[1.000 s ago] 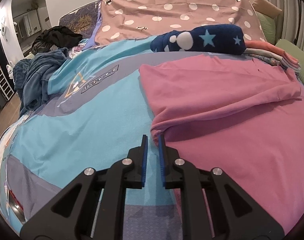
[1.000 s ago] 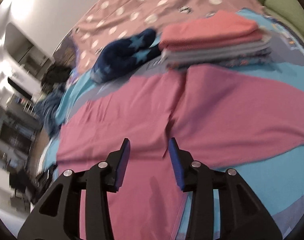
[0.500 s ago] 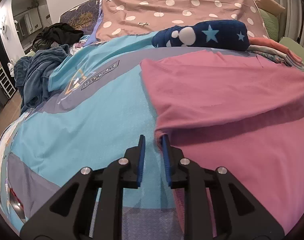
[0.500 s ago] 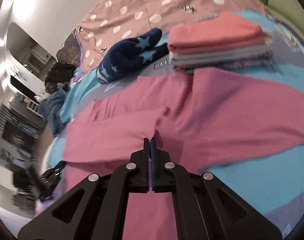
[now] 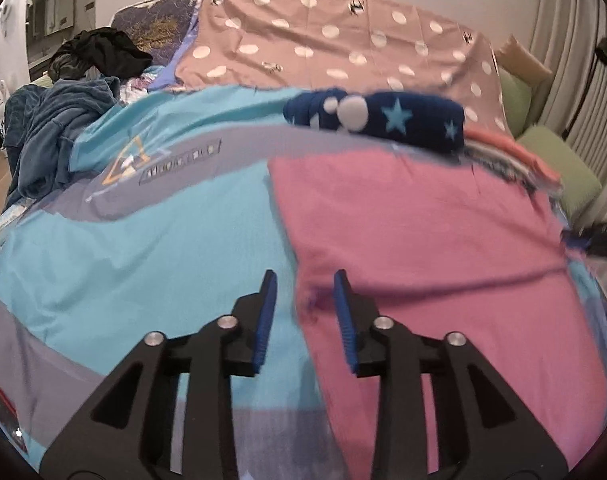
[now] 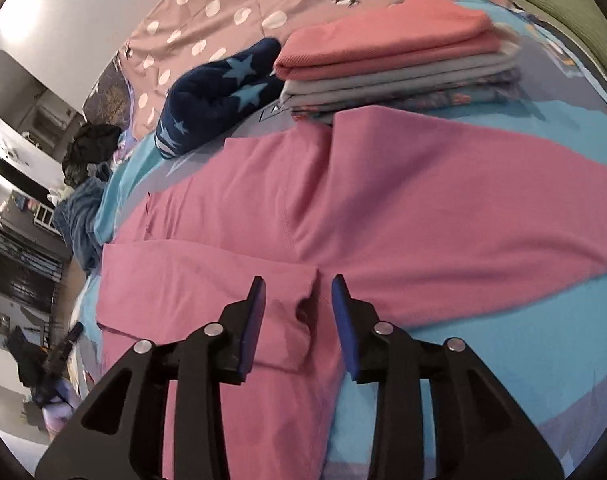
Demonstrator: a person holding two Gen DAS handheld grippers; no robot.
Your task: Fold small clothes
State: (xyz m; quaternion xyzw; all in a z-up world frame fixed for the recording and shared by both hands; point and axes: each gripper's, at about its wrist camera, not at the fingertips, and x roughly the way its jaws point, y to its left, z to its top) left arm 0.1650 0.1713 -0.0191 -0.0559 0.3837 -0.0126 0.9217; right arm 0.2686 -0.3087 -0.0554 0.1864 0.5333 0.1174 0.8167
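A: Where's the pink garment [image 6: 403, 184] now?

B: Spread on the bed [image 5: 143, 248], filling the middle of the right wrist view. One sleeve is already folded in across the body, its cuff lying at about 6 o'clock of the garment. The other sleeve runs out flat toward 3 o'clock, not yet folded.

A: And the claws?

B: The right claw [image 6: 297, 308] is opening, jaws partly apart on either side of that folded cuff, pads not pressing it. The left claw [image 5: 303, 308] is opening too, partly apart over the garment's left edge, gripping nothing.

A: So how far along is it?

B: I'd judge this piece only begun: one sleeve in, the other sleeve and the body folds still to do.

A: Anything finished?

B: A stack of folded clothes [image 6: 391, 64] sits at 12 o'clock just beyond the garment, a navy star-print roll [image 6: 219, 92] beside it at 11 o'clock. A heap of dark clothes [image 5: 63, 116] at 10 o'clock in the left view looks unfolded.
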